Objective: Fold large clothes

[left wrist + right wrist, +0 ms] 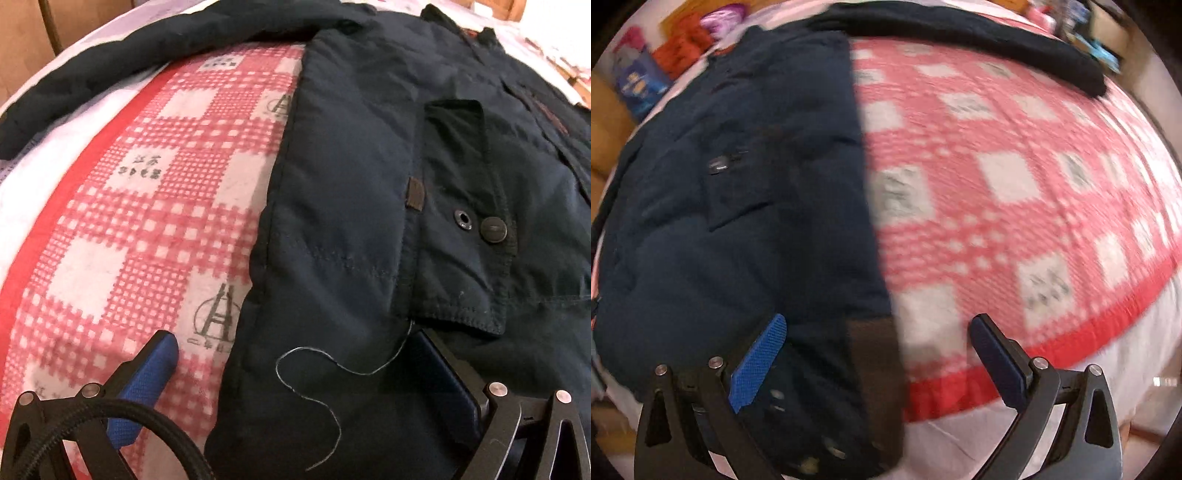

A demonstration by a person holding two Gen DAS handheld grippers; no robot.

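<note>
A dark navy jacket (388,184) lies flat on a red and white checked blanket (155,192). One sleeve (147,51) stretches out to the left across the far edge. My left gripper (295,350) is open over the jacket's lower left hem, one blue pad on the blanket, the other on the cloth near a pocket flap (461,229). In the right wrist view the jacket (738,192) fills the left half and its other sleeve (979,40) reaches right. My right gripper (879,339) is open over the jacket's lower right edge, holding nothing.
The blanket (1015,184) lies on a white sheet (979,435) with a red border. A loose thread (317,373) curls on the jacket hem. Colourful packages (639,77) sit beyond the bed's far left corner. The right wrist view is motion-blurred.
</note>
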